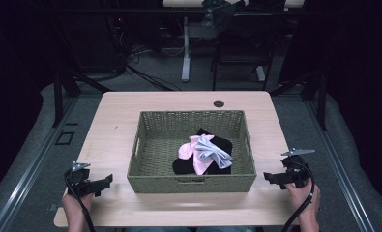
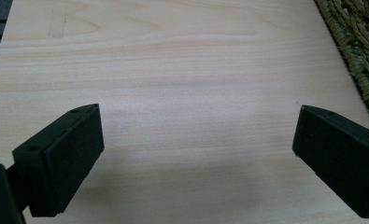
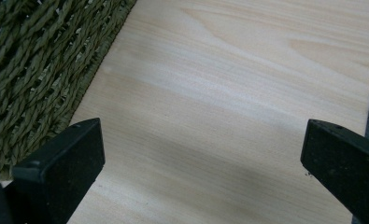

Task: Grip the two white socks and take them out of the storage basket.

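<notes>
A green woven basket (image 1: 150, 171) stands in the middle of a light wooden table (image 1: 111, 135). Inside it lie a black cloth (image 1: 222, 145), a pink sock (image 1: 186, 151) and a grey-white sock (image 1: 212, 153), heaped together at the right. My left gripper (image 1: 101, 183) hovers over the table left of the basket, jaws wide open and empty (image 2: 196, 140). To the right of the basket my right gripper (image 1: 271, 178) is also open with nothing between its jaws (image 3: 201, 154). The basket wall (image 3: 37, 79) shows close at the left of the right gripper view.
A round cable hole (image 1: 219, 103) sits near the table's far edge. Beyond the table stand desk legs (image 1: 185, 53) and cables on a grey floor. The basket's corner (image 2: 355, 42) shows at the upper right of the left gripper view.
</notes>
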Available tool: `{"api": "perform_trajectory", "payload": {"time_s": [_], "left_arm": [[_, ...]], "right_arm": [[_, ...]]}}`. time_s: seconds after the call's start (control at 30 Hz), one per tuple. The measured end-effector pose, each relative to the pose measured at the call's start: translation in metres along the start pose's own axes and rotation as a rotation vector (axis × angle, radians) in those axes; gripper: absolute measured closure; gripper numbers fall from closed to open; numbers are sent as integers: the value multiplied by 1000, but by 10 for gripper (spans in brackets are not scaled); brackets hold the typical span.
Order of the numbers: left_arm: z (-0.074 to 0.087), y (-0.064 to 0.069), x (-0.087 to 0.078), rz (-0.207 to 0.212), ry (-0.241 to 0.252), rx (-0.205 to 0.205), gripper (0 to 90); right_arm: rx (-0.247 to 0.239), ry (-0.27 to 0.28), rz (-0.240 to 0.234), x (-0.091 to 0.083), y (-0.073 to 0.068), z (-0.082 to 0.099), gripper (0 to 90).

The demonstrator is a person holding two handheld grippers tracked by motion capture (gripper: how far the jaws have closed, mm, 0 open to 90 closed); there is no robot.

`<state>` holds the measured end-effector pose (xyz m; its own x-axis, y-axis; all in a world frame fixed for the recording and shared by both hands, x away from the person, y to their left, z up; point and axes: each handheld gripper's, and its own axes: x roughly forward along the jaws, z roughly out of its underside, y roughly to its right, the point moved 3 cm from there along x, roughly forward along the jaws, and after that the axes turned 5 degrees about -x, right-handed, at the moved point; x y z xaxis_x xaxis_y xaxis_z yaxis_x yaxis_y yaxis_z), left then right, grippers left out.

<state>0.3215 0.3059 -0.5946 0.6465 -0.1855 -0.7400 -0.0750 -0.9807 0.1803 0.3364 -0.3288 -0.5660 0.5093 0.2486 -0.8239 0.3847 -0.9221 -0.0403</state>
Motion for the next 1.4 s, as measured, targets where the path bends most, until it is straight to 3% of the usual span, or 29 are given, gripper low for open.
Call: {"api": "perform_trajectory", "payload": {"time_s": [0.1, 0.47, 0.73, 0.97, 1.4], "left_arm": [[0, 0, 0, 4, -12, -1, 21], [1, -3, -3, -8, 22, -25, 25], [0, -1, -2, -8, 20, -17, 25], [0, -2, -2, -6, 21, -23, 25], [0, -2, -1, -16, 21, -27, 25]], "right_arm": [[3, -8, -6, 1, 0, 1, 0], [-18, -51, -14, 8, -3, -2, 0], [-47, -62, -24, 2, 0, -13, 0], [-25, -71, -58, -5, 0, -21, 0], [-42, -96, -82, -15, 1, -41, 0]]}}
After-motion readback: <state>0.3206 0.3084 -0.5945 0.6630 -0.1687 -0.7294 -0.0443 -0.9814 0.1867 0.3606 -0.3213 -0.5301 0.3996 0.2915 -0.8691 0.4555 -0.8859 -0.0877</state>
